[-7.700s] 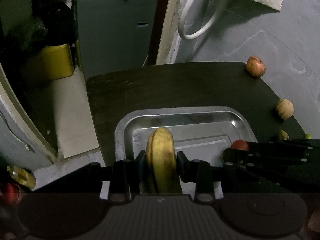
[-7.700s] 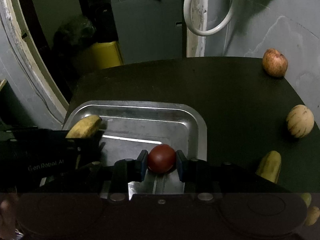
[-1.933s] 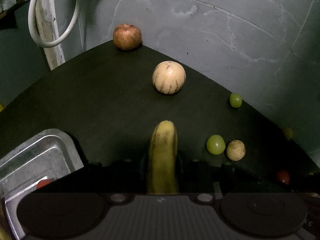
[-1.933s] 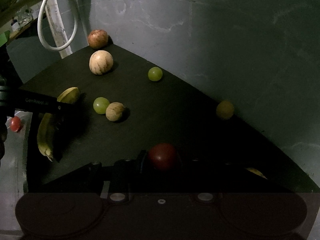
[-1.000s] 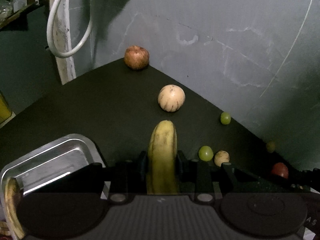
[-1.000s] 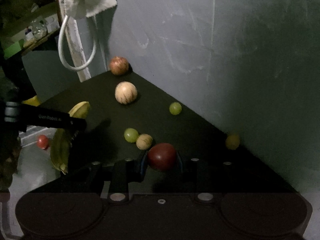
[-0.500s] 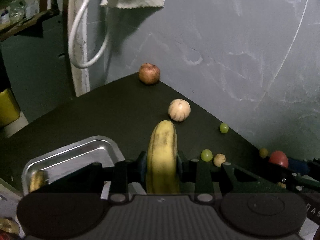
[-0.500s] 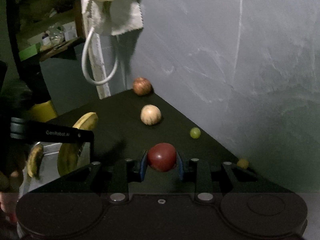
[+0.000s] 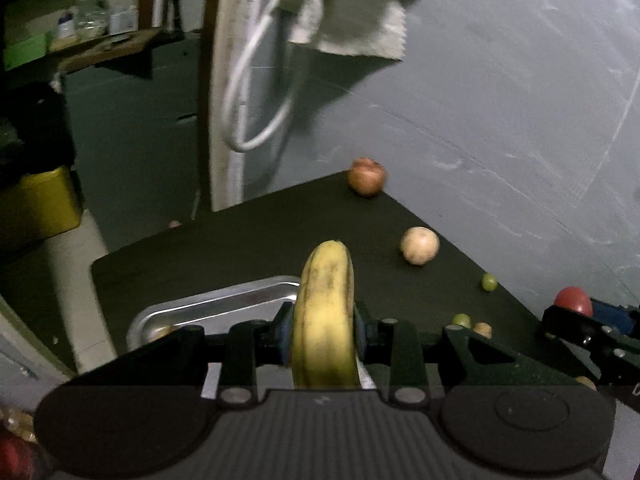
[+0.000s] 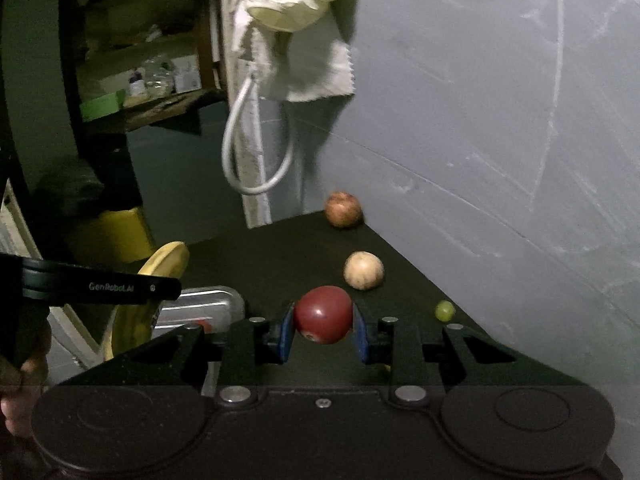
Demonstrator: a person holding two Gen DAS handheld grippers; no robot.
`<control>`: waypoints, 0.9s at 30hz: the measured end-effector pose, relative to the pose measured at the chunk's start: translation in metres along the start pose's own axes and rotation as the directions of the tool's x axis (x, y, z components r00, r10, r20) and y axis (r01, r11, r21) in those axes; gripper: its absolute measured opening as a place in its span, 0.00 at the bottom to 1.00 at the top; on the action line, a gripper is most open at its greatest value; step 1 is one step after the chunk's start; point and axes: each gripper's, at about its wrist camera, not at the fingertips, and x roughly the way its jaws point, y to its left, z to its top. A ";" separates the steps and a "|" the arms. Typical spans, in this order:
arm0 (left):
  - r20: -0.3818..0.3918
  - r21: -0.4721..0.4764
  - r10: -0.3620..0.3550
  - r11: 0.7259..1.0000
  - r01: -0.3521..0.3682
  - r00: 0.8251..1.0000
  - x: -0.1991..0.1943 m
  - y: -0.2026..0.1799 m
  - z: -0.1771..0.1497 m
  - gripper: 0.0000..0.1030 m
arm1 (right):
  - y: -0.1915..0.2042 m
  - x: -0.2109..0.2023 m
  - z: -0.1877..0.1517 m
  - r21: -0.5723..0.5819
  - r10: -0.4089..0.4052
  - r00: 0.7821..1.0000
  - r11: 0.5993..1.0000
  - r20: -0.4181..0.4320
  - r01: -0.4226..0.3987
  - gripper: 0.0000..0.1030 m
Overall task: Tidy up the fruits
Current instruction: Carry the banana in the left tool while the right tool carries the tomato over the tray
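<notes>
My left gripper [image 9: 323, 330] is shut on a spotted yellow banana [image 9: 325, 312], held above the dark table with the metal tray [image 9: 216, 304] just beyond and below it. My right gripper [image 10: 323, 328] is shut on a round red fruit [image 10: 323, 314]. From the right wrist view the left gripper [image 10: 152, 292] with its banana [image 10: 160, 272] hangs at the left, over the tray [image 10: 208, 300]. A small red fruit [image 10: 203, 325] lies in the tray. In the left wrist view the right gripper [image 9: 576, 312] with the red fruit [image 9: 572, 300] shows at the right edge.
On the table along the grey wall lie a reddish apple [image 9: 366, 176], a pale striped round fruit [image 9: 420, 245], green grapes [image 9: 488, 281] and a small tan fruit [image 9: 483, 328]. A white hose loop [image 9: 256, 92] and a cloth [image 9: 348, 36] hang at the back. A yellow container [image 9: 38, 204] stands left.
Both grippers have risen and swung left with their fruit still held. The tray has come nearer the middle of both views, and the loose fruit has drifted right.
</notes>
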 end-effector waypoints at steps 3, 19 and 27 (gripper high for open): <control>0.009 -0.023 0.025 0.999 -0.025 1.000 -0.009 0.014 -0.002 0.32 | 0.012 0.000 0.005 -0.017 0.027 1.000 1.000 0.008 -0.027 0.31; 0.023 -0.139 0.109 0.985 -0.105 0.994 -0.041 0.065 -0.024 0.32 | 0.061 0.007 0.021 -0.112 0.148 0.989 0.983 0.014 -0.145 0.31; -0.003 -0.172 0.109 0.979 -0.108 0.994 -0.033 0.082 -0.033 0.32 | 0.076 0.021 0.022 -0.136 0.177 0.984 0.975 -0.014 -0.177 0.31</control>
